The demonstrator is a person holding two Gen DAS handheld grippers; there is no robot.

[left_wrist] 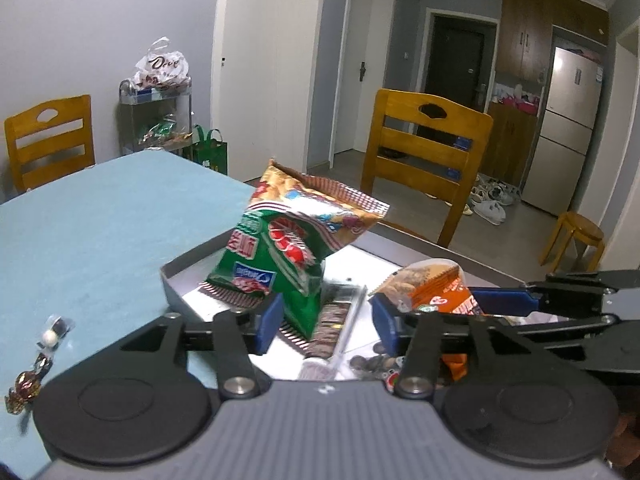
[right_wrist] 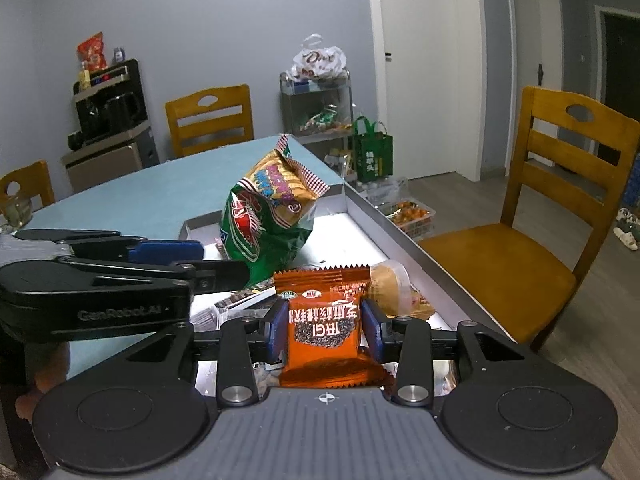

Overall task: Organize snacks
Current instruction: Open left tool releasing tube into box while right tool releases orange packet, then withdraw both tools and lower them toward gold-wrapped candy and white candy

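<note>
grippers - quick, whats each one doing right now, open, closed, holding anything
Left gripper: open, jaws wide apart; the green snack bag stands between them, not pinched.
Right gripper: shut on the orange snack packet, a pad on each side.

The green snack bag (left_wrist: pixel 276 264) is glossy crinkled foil-plastic, catching the light. The orange packet (right_wrist: pixel 324 328) is shiny smooth plastic film with crimped ends, gripped between smooth blue plastic pads (right_wrist: pixel 276 330). At ten o'clock from it, the left gripper (right_wrist: pixel 222 262) is matt black plastic, and the right gripper (right_wrist: pixel 324 330) has a ribbed grey body. The tray (left_wrist: pixel 172 280) looks like matt grey card with a pale, sheeny floor. The tablecloth (left_wrist: pixel 100 220) is matt blue cloth. At one o'clock the chair (left_wrist: pixel 424 152) is varnished wood.
</note>
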